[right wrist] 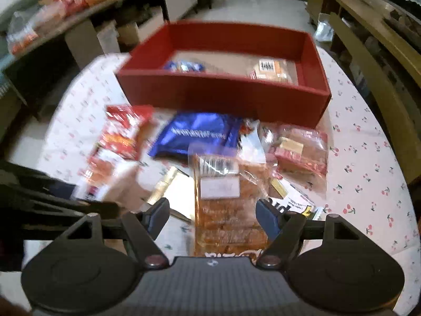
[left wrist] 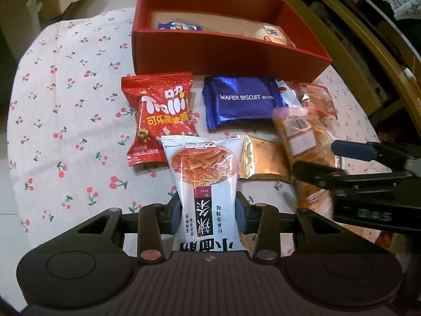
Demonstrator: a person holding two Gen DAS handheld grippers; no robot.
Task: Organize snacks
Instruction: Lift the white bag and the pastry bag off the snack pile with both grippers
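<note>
My left gripper (left wrist: pixel 208 210) is shut on a white spicy-strip packet (left wrist: pixel 205 181) and holds it over the cherry-print tablecloth. My right gripper (right wrist: pixel 213 213) is open, its fingers either side of a clear orange snack packet (right wrist: pixel 229 210); it also shows in the left wrist view (left wrist: pixel 302 142), where the right gripper (left wrist: pixel 315 160) enters from the right. A red open box (left wrist: pixel 231 52) stands at the back and holds a blue packet (left wrist: pixel 179 25) and a beige packet (left wrist: pixel 273 35). In front of it lie a red cola-candy bag (left wrist: pixel 160 115), a blue wafer biscuit packet (left wrist: pixel 242 101) and a gold packet (left wrist: pixel 265 160).
Another clear red-orange packet (right wrist: pixel 300 150) lies right of the pile, with a white and yellow packet (right wrist: pixel 297 202) under it. A wooden chair (left wrist: pixel 368 60) stands past the table's right edge. Shelves with goods (right wrist: pixel 65 2) are at the far left.
</note>
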